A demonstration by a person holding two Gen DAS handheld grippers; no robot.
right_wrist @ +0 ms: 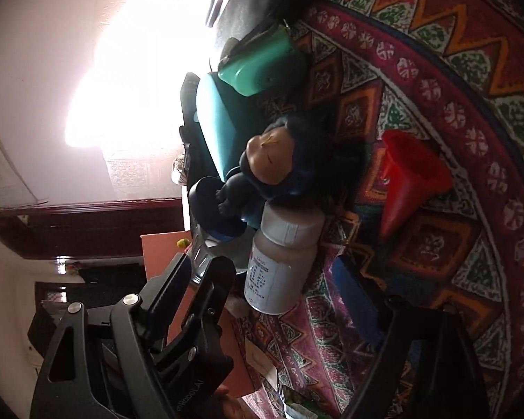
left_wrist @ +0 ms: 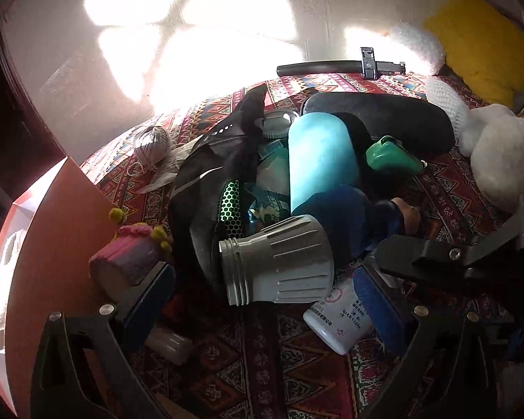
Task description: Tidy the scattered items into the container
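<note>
White pill bottle (right_wrist: 279, 265) lying on patterned table (right_wrist: 436, 111) beside the pile, between the apart pads of right tool (right_wrist: 269, 286), untouched. Light, stiff, slippery; best gripped mid-body. Left tool (left_wrist: 262, 300) also apart, empty.

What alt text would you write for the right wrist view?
An open hand-held gripper straddles a white pill bottle lying on a patterned red cloth. Beyond it sit a small doll, a green case and a red funnel.

The white bottle (left_wrist: 335, 317) lies half hidden behind the left gripper's blue pad. Its label print is too small to read. The orange container (left_wrist: 57, 244) runs off the picture's left edge.
</note>
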